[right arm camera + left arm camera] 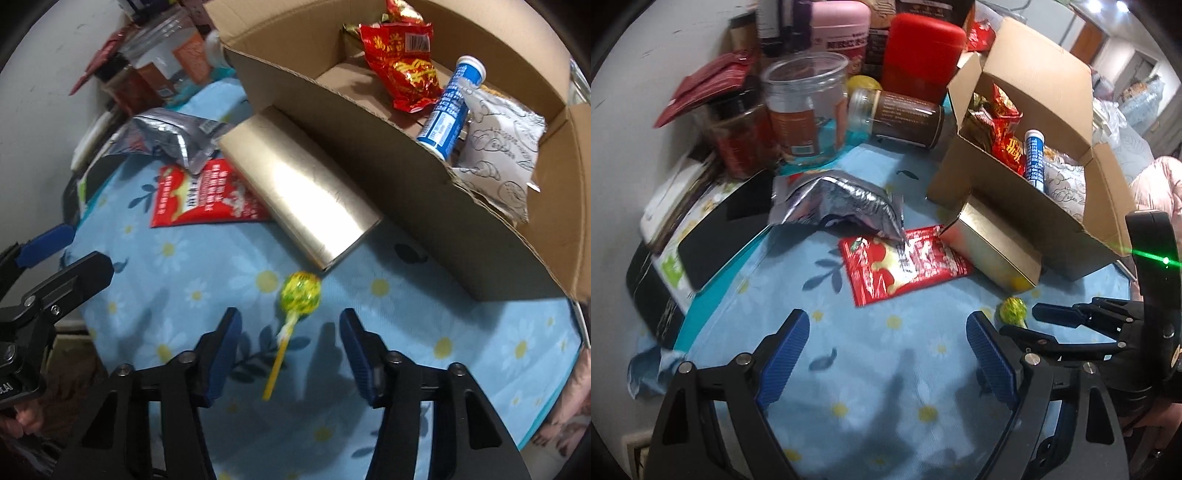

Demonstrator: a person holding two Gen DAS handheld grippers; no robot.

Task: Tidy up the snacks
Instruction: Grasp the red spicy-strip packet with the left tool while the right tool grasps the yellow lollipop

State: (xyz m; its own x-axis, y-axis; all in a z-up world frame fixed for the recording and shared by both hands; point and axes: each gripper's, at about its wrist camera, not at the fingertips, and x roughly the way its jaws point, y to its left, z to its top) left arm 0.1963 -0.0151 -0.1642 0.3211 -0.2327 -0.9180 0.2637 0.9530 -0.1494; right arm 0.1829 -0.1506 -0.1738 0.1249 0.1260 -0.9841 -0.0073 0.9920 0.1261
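Left gripper (pixel 886 354) gapes over cloth (pixel 849 369), near red packet (pixel 905 266)

I can make out print on the red snack bag (pixel 402 70), its barcode and the blue tube (pixel 448 107), but none is legible.

Open blue cloth (pixel 424 332) in front, around lollipop (pixel 300 291); further way blocked by gold box (pixel 299 195), cardboard box (pixel 406 192), red packet (pixel 905 266) and jars (pixel 805 107) behind.

Beside your matt brown cardboard box (pixel 406 162) lie a shiny gold metal tin (pixel 295 192) and a crinkled silver foil pouch (pixel 842 206).
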